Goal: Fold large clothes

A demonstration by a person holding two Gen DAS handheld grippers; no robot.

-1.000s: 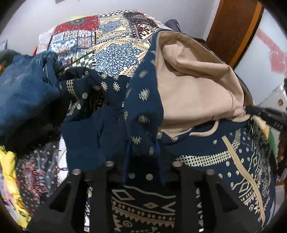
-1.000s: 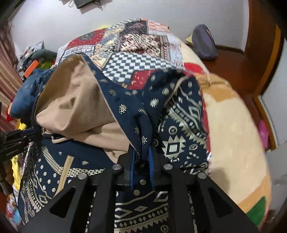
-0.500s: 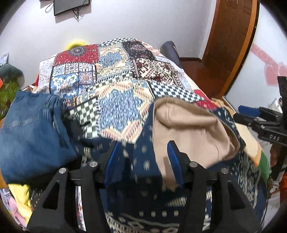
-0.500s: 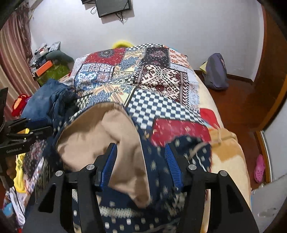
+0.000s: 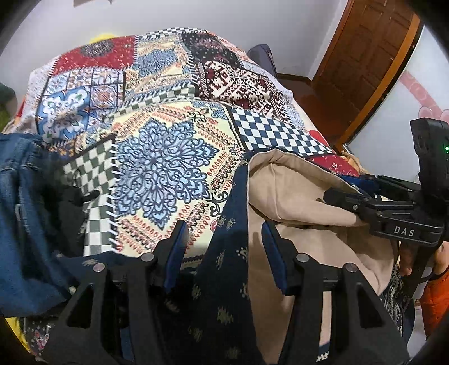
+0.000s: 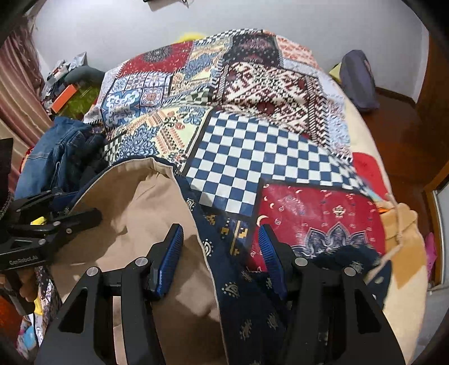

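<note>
The left gripper (image 5: pixel 223 252) is a black angular frame with triangular cut-outs, round silver screws (image 5: pixel 302 257) and ribbed blue pads (image 5: pixel 175 252). The right gripper (image 6: pixel 220 252) matches it; its body shows white "DAS" lettering (image 5: pixel 404 231), a green light above, and an orange sleeve (image 5: pixel 435 303) behind.

A bed (image 6: pixel 373 168) under a patchwork quilt (image 5: pixel 168 140) fills a room with pale walls (image 6: pixel 252 16), a brown wooden door (image 5: pixel 362 56), a reddish wooden floor (image 6: pixel 398 123) and a striped curtain (image 6: pixel 16 84).
</note>
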